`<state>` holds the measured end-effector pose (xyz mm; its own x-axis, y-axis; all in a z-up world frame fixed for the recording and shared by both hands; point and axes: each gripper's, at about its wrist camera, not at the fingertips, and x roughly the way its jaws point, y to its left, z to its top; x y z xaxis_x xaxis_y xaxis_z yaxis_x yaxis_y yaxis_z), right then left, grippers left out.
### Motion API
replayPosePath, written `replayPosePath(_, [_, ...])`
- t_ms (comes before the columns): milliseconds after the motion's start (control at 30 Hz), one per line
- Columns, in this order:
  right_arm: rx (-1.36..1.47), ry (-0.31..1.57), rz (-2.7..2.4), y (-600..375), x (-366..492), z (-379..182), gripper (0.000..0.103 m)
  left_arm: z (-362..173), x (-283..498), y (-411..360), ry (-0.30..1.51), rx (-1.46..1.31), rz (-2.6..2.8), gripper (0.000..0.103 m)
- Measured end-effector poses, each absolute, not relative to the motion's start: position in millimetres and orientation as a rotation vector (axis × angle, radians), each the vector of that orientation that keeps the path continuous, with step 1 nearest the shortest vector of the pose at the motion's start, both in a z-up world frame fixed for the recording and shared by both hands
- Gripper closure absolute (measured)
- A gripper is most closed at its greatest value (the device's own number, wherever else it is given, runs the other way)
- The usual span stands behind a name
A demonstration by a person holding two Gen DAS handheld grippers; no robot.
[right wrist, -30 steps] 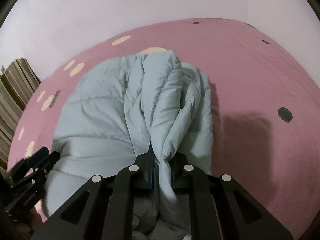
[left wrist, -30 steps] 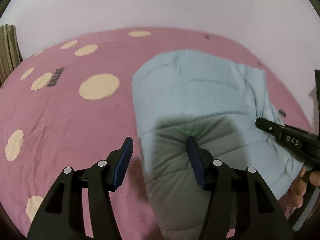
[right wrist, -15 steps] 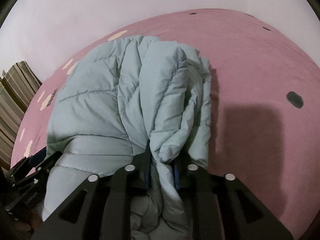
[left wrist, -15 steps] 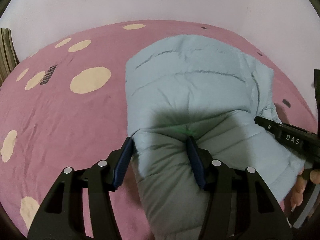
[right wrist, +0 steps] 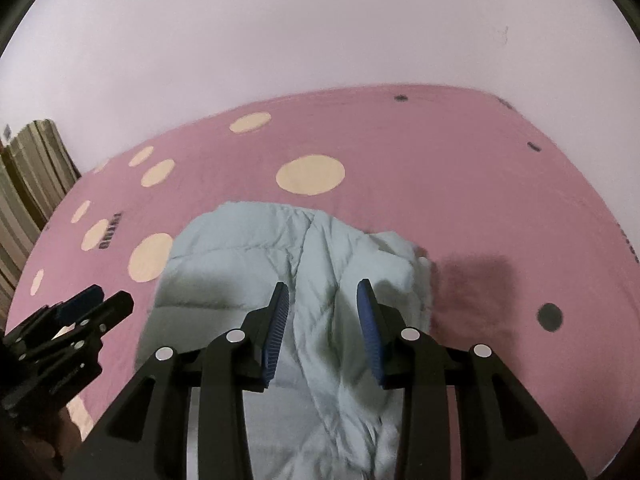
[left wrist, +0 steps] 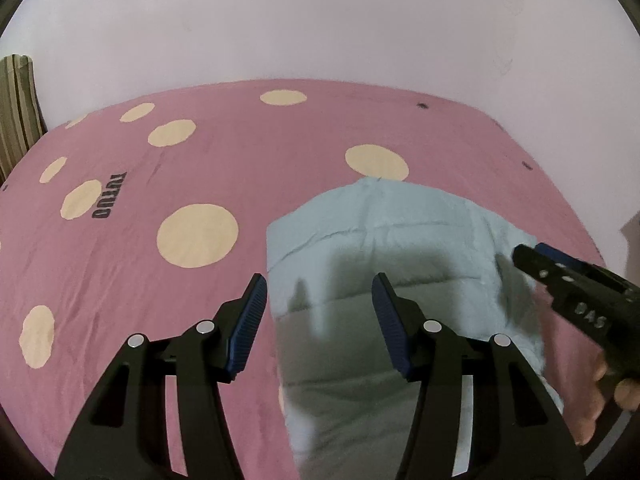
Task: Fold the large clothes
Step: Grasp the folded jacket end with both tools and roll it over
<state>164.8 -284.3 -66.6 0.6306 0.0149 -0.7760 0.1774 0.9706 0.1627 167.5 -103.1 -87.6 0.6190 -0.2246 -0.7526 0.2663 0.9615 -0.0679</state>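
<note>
Jacket (left wrist: 380,240) lies part-folded on bed (left wrist: 120,280); left claw (left wrist: 320,320) and right claw (right wrist: 322,328) gape, holding nothing. Next: regrip bunched flap at 3 o'clock.

Left claw (left wrist: 318,300): black frame, ribbed blue pads, silver screws
Right claw (right wrist: 323,308): same build, white "DAS" lettering
Skin: bare fingers

Both wrist views close above bed (left wrist: 120,280), facing wall (right wrist: 320,40); share jacket (left wrist: 380,240).

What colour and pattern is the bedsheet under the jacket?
Pink bedsheet with cream polka dots and a few small dark ones; clearest in the left wrist view.
</note>
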Motion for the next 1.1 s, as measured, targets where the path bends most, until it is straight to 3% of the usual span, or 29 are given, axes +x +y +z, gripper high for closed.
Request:
replayPosePath(500, [0.179, 0.951, -0.155, -294, 189, -150, 0.064, -160, 203, -128, 0.958, 0.101, -0.211, 0.042])
replayPosePath(1100, [0.183, 0.939, -0.169, -292, 190, -169, 0.064, -183, 211, -136, 0.946, 0.120, -0.217, 0.037])
